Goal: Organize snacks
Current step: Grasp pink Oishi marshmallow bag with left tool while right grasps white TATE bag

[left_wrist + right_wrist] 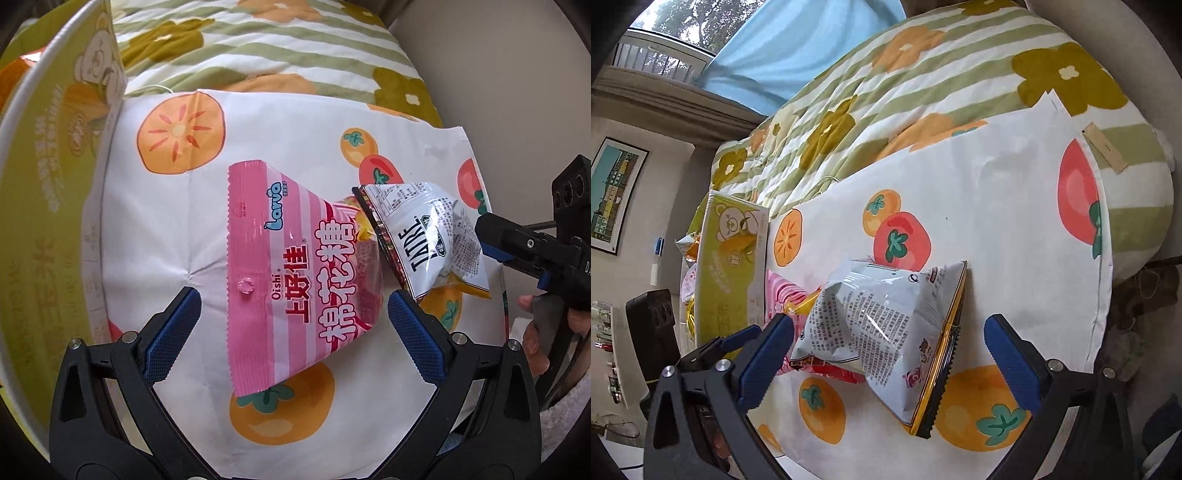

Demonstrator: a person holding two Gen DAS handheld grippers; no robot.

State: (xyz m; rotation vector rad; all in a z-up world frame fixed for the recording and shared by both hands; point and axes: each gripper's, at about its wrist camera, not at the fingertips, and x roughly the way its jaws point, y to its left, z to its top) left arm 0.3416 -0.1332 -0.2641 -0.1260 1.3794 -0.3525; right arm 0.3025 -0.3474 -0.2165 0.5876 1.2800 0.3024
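Observation:
A pink marshmallow bag (295,280) lies on a white fruit-print cloth (177,236). My left gripper (295,314) is open, its blue pads to either side of the bag's near end. A white snack bag (428,236) leans on the pink bag's right side. In the right wrist view the white bag (886,332) lies between the open fingers of my right gripper (890,354), with the pink bag (783,291) partly hidden behind it. The right gripper (491,240) also shows in the left wrist view, its tip at the white bag's right edge.
A green bear-print box (55,177) stands at the left; it shows in the right wrist view (735,266) with other snack packets (689,247) behind it. A striped flower quilt (886,92) covers the bed beyond the cloth. The cloth's right edge (1104,258) drops off.

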